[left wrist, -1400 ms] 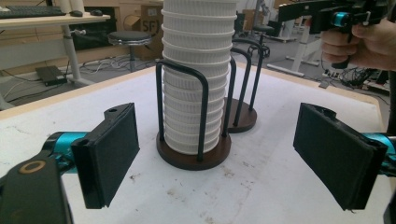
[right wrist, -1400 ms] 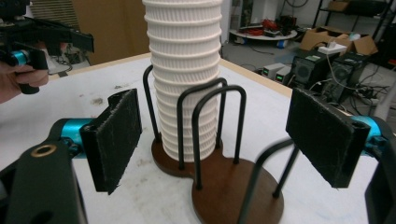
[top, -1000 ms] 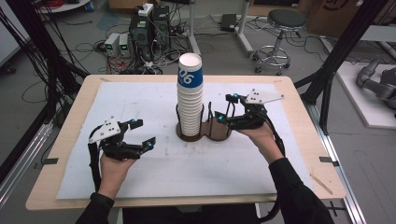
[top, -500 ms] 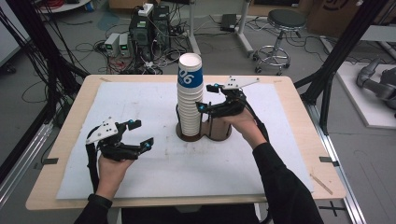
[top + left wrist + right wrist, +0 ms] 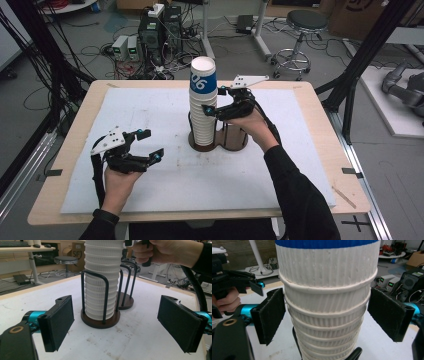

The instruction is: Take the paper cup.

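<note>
We note a tall stack of paper cups standing upright near the middle of the white table sheet, its long axis vertical and the open mouth of the top cup facing up. The cups are white and finely ribbed, each rolled rim forming a ring down the stack; the uppermost cup carries a blue band with white numerals. The stack sits in the left ring of a double cup holder, a dark round wooden base with black wire hoops rising along the cups' sides; the second ring beside it holds no cups.

We see the right gripper at the upper part of the stack, just under the blue band. In the right gripper view its jaws stand apart on either side of the cups; the left pad lies at the ribbed wall, the right pad just off it. We cannot tell whether either pad presses.

The left gripper hovers low over the sheet, well apart from the stack, jaws spread wide and pointed toward the holder, holding nothing.
</note>
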